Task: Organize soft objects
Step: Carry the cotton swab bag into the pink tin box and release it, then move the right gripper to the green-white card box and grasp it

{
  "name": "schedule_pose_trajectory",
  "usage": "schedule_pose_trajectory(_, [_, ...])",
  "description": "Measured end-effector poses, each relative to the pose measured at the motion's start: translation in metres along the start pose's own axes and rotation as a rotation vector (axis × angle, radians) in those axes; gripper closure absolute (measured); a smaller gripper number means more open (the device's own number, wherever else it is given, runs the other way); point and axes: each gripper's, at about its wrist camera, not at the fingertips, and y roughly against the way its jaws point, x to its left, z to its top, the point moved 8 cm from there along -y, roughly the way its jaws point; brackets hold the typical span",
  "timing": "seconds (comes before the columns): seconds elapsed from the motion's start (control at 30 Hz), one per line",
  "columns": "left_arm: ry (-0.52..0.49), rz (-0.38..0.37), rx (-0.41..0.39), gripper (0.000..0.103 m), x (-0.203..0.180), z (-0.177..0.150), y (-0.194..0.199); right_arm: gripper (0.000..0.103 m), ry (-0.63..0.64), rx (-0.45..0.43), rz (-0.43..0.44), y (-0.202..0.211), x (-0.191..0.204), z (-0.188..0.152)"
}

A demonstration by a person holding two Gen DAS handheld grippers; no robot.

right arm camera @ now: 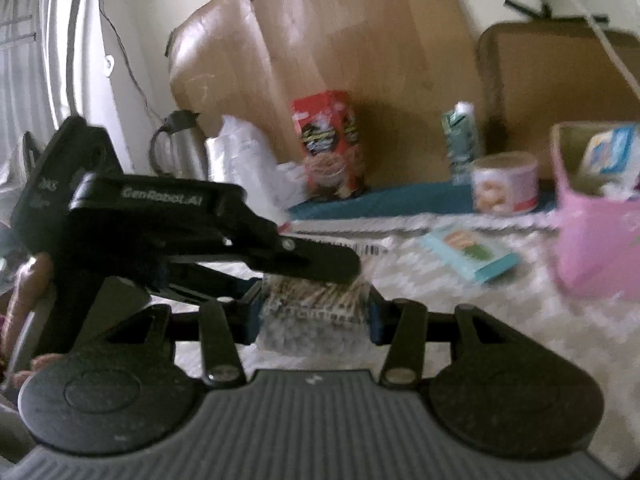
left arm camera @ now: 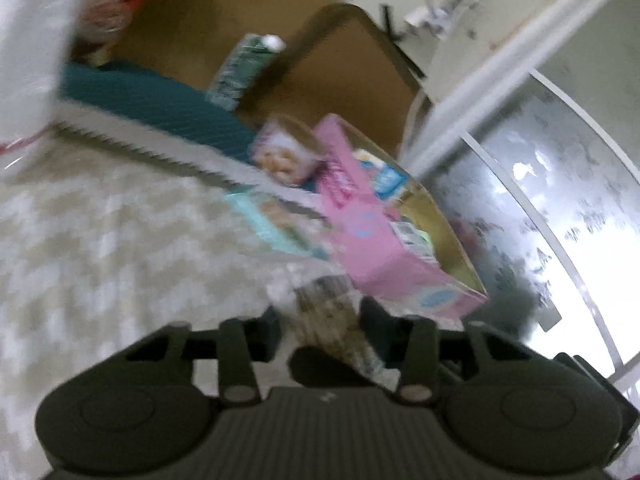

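Both views are blurred by motion. A clear plastic packet with dark print (right arm camera: 316, 312) is held between both grippers above a patterned cloth. My right gripper (right arm camera: 314, 314) is shut on the packet. My left gripper (left arm camera: 320, 320) is also shut on it; the packet also shows in the left wrist view (left arm camera: 332, 320). The left gripper's black body (right arm camera: 160, 224) reaches in from the left in the right wrist view, its finger over the packet's top. A pink box (right arm camera: 592, 232) with packets inside stands to the right.
A round tin (right arm camera: 504, 184), a teal carton (right arm camera: 460, 140), a red cereal box (right arm camera: 332, 144), a white plastic bag (right arm camera: 248, 160) and a flat light-blue packet (right arm camera: 468, 252) lie around. Brown boards (right arm camera: 320, 40) lean behind. A kettle (right arm camera: 176, 148) stands at the left.
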Motion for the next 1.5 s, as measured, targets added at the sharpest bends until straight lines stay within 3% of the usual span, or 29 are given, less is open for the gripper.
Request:
schedule_pose_trajectory(0.27, [-0.219, -0.053, 0.042, 0.062, -0.096, 0.034, -0.064, 0.052, 0.009, -0.166, -0.16, 0.047, -0.063, 0.038])
schedule_pose_trajectory(0.4, [-0.277, -0.067, 0.061, 0.062, -0.132, 0.049, -0.108, 0.052, 0.009, -0.211, -0.254, 0.068, -0.104, 0.057])
schedule_pose_trajectory(0.43, [-0.289, -0.059, 0.062, 0.061, -0.137, 0.052, -0.118, 0.052, -0.001, -0.214, -0.268, 0.07, -0.115, 0.061])
schedule_pose_trajectory(0.53, [-0.312, 0.009, 0.063, 0.03, -0.142, 0.062, -0.148, 0.051, -0.049, -0.2, -0.304, 0.069, -0.148, 0.071])
schedule_pose_trajectory(0.63, [-0.354, 0.095, 0.074, 0.029, -0.138, 0.059, -0.165, 0.048, -0.066, -0.128, -0.401, 0.052, -0.182, 0.076])
schedule_pose_trajectory(0.7, [-0.36, 0.089, 0.057, 0.028, -0.134, 0.056, -0.157, 0.048, -0.068, -0.07, -0.497, 0.041, -0.209, 0.073])
schedule_pose_trajectory(0.73, [-0.369, 0.083, 0.045, 0.026, -0.133, 0.056, -0.151, 0.041, -0.077, -0.054, -0.52, 0.039, -0.218, 0.07])
schedule_pose_trajectory(0.8, [-0.401, 0.095, 0.015, 0.026, -0.131, 0.055, -0.138, 0.041, -0.092, -0.088, -0.56, 0.047, -0.225, 0.066])
schedule_pose_trajectory(1.03, [-0.386, 0.106, -0.031, 0.026, -0.116, 0.05, -0.108, 0.041, -0.132, -0.202, -0.583, 0.069, -0.215, 0.059])
schedule_pose_trajectory(1.2, [-0.383, 0.138, -0.079, 0.027, -0.087, 0.037, -0.07, 0.041, -0.111, -0.315, -0.593, 0.096, -0.18, 0.06])
schedule_pose_trajectory(1.37, [-0.291, 0.295, -0.084, 0.027, -0.013, 0.027, -0.032, 0.041, -0.005, -0.308, -0.448, 0.087, -0.13, 0.06])
schedule_pose_trajectory(1.5, [-0.222, 0.431, -0.106, 0.027, 0.039, 0.027, -0.006, 0.042, 0.097, -0.184, -0.297, 0.046, -0.088, 0.05])
